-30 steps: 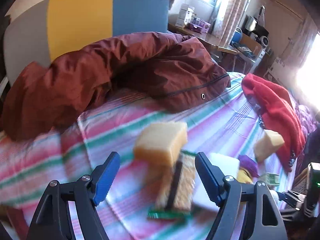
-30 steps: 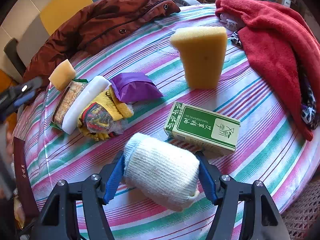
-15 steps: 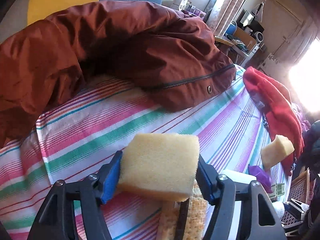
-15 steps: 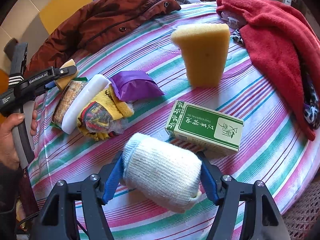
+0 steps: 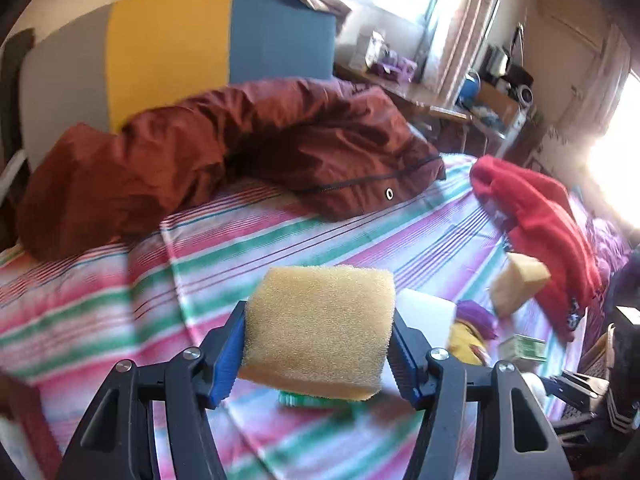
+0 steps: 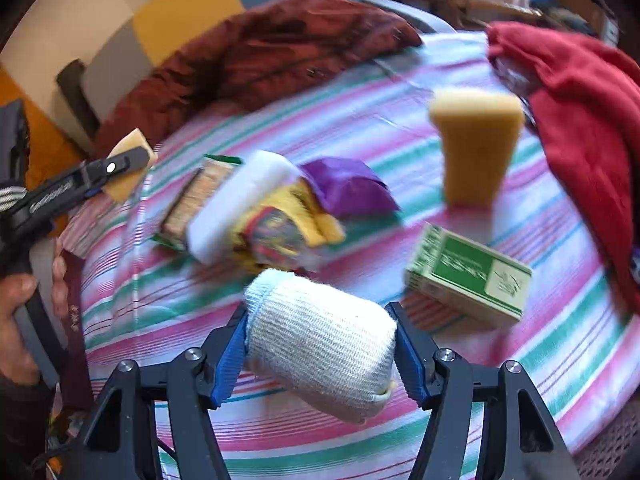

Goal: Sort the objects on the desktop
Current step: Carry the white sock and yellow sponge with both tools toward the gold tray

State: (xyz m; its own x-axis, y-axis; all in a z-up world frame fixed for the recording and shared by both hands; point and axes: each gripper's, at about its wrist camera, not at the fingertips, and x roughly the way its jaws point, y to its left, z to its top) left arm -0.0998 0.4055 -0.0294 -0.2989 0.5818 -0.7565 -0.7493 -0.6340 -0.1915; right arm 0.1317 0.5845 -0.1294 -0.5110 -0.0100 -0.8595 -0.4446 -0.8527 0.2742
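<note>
Right now your left gripper [image 5: 320, 354] is clamped on a small yellow sponge block [image 5: 318, 330]; both blue pads press its sides and it hangs clear above the striped tablecloth [image 5: 248, 252]. Those jaws have just been closing, with the sponge between them. From the right wrist view you can see the same gripper at the left edge, held in your left hand [image 6: 18, 320], with the sponge at its tip above the table's near-left rim.

Your right gripper [image 6: 320, 354] is clamped on a rolled white knitted sock [image 6: 320, 350], which bulges out past the pads and sits tilted, its cuff end up and to the left. Its jaws have also just been closing on the roll.

On the cloth ahead of the sock lies a heap: a white foam block [image 6: 240, 204] leaning on a flat packet of brownish grains [image 6: 196, 200], a yellow patterned cloth bundle [image 6: 284, 228] and a purple pouch [image 6: 348, 188], all touching one another. To the right, well apart from the heap, a tall yellow sponge [image 6: 476, 148] stands upright, and a green-and-cream carton [image 6: 468, 276] lies flat just in front of it. A red towel [image 6: 580, 120] drapes over the right side of the table, and a rust-brown jacket [image 5: 240, 152] is bunched along the far side.
</note>
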